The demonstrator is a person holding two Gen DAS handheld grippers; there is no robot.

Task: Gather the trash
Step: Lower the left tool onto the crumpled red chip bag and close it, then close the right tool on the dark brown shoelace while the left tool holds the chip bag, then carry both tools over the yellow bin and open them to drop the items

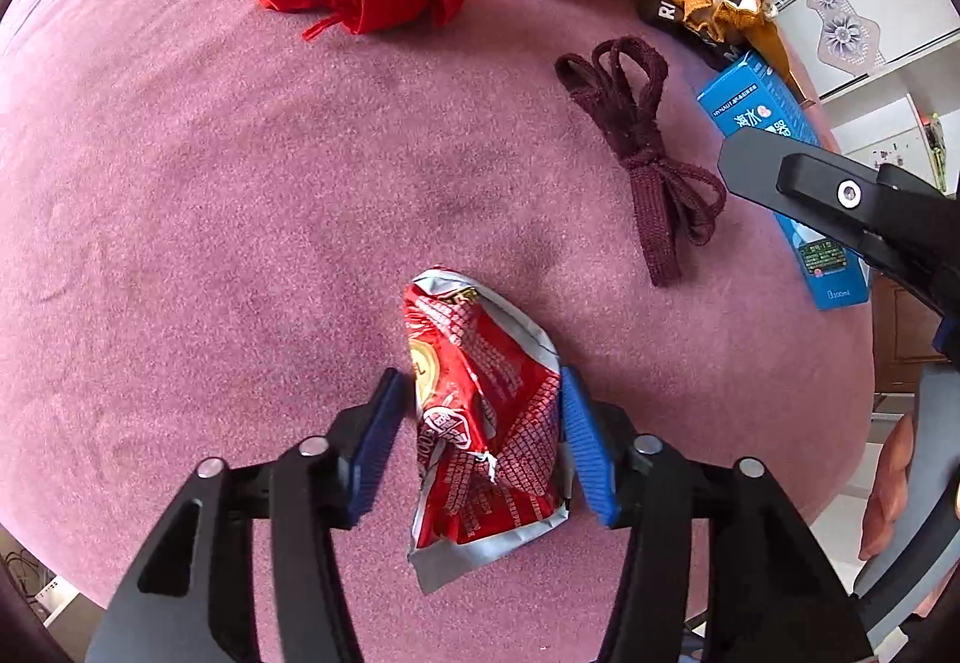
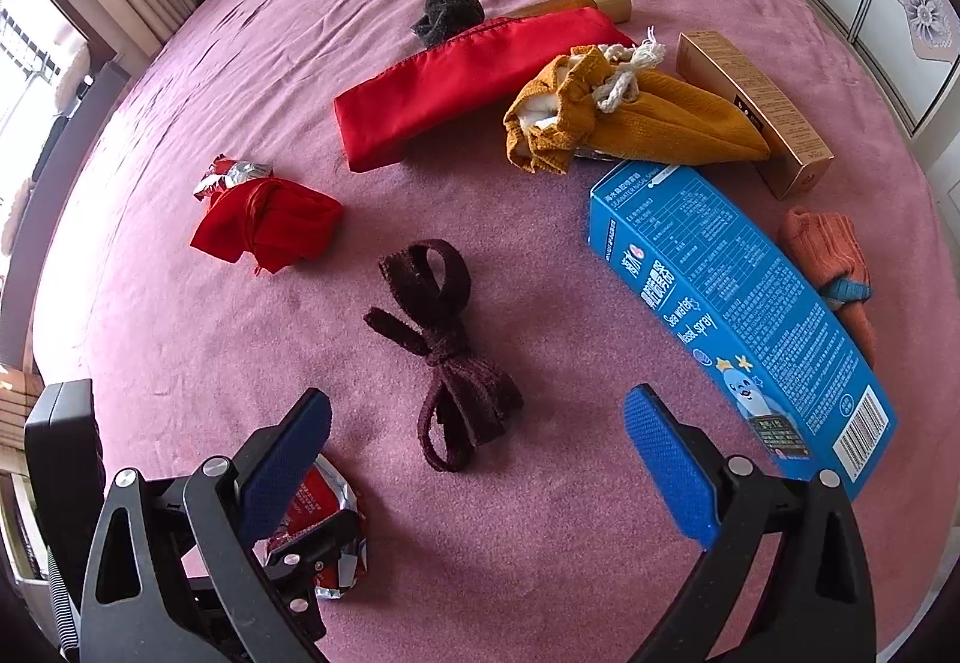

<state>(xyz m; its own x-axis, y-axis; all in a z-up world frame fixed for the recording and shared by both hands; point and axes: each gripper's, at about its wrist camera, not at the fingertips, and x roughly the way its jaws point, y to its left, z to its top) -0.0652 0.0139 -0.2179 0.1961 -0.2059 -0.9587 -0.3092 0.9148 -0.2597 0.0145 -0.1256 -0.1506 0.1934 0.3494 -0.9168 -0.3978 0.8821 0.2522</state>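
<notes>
Two pouches point(image 2: 456, 87) point(image 2: 636, 123), mustard one's mouth showing white lining

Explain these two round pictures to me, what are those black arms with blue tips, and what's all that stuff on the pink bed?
There is no robot here. A person holds a hand-operated gripper in each hand, each with a wide-angle camera looking along its two blue-padded fingers. One picture comes from the left gripper, the other from the right gripper. The left fingers sit on either side of a crumpled red snack wrapper, barely parted, so a firm grip is unclear. The right gripper is open and empty above a dark shoelace bundle. On the pink bedspread also lie a blue nasal spray box, red cloth pouches, a mustard drawstring bag and another wrapper.
</notes>
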